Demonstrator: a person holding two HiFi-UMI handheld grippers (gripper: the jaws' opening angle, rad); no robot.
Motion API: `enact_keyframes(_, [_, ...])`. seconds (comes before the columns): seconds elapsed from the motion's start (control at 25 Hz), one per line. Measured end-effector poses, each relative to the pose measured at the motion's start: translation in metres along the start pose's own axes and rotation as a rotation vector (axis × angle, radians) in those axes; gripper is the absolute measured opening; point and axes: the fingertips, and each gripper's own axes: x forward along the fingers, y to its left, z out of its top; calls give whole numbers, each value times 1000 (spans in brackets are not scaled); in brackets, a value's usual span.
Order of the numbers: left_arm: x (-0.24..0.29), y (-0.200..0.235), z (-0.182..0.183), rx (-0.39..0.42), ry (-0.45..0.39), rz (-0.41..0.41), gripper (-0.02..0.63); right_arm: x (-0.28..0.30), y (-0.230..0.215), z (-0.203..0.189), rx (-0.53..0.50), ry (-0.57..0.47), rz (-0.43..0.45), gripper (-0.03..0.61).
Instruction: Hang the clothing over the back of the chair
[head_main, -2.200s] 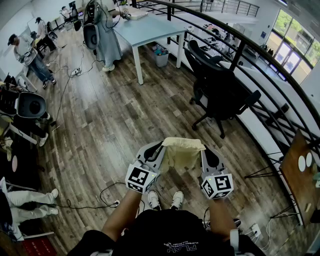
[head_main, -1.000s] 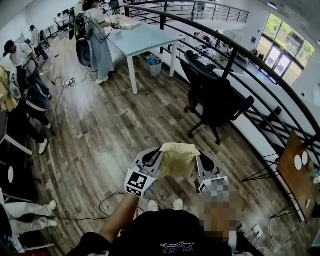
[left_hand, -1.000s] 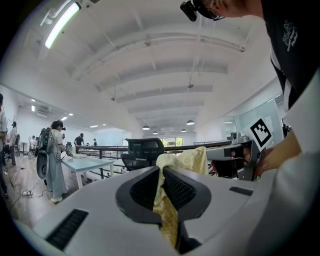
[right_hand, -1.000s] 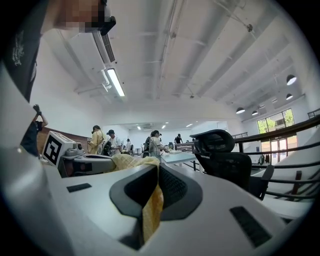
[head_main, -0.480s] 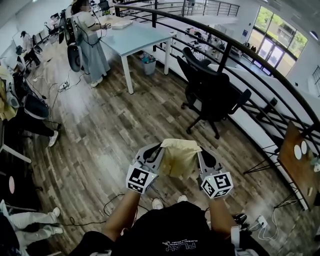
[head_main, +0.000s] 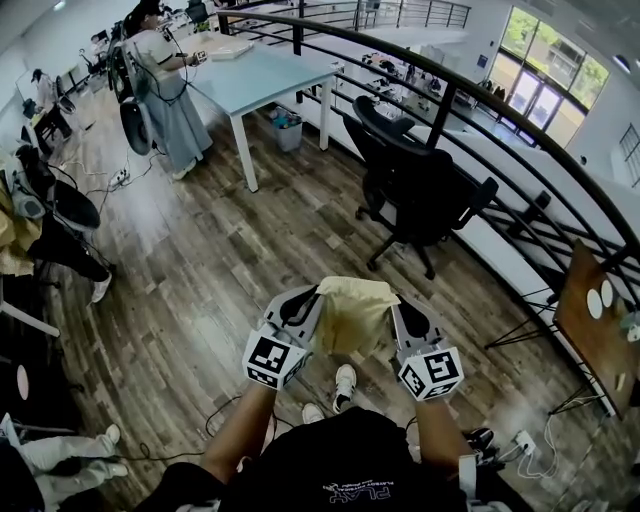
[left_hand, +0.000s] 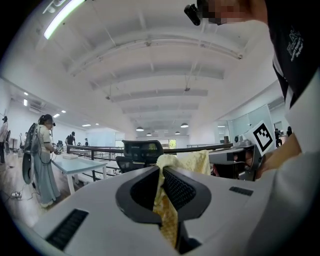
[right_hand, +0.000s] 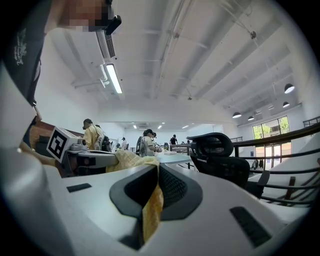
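Observation:
A pale yellow garment (head_main: 352, 312) hangs stretched between my two grippers in front of my body, above the wooden floor. My left gripper (head_main: 303, 303) is shut on its left edge; the cloth (left_hand: 167, 215) runs pinched between the jaws. Its right edge is clamped in my right gripper (head_main: 404, 310), where the fabric (right_hand: 151, 212) also shows between the closed jaws. The black office chair (head_main: 420, 195) stands ahead and slightly right, by the railing, its back (left_hand: 142, 150) facing me. The chair's headrest (right_hand: 212, 145) shows in the right gripper view. Both grippers are still some way short of the chair.
A curved black railing (head_main: 520, 130) runs behind the chair. A light blue table (head_main: 265, 75) stands at the far left with a person (head_main: 165, 95) beside it. Cables (head_main: 200, 440) lie on the floor near my feet. A wooden board (head_main: 590, 320) sits at the right.
I have walked forward with the garment held between both grippers; the chair now lies closer and more central. The grip on the cloth is unchanged.

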Motion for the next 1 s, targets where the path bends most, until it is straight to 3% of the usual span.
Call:
enact_keyframes(0.12, [20,5,-9,63,20,0,32,12,-14,-5,-15,16,9,26])
enact_keyframes(0.48, [69,27,-12,70,55,27,32,51,-51,1,-39,15,34,26])
enact_keyframes(0.76, [100,41,0,65,28,64,32,72,-78,16,-55,-14,53,26])
enact_keyframes(1.0, [123,42,15,64,33,82,32,82,-105,32,1,-37,75,26])
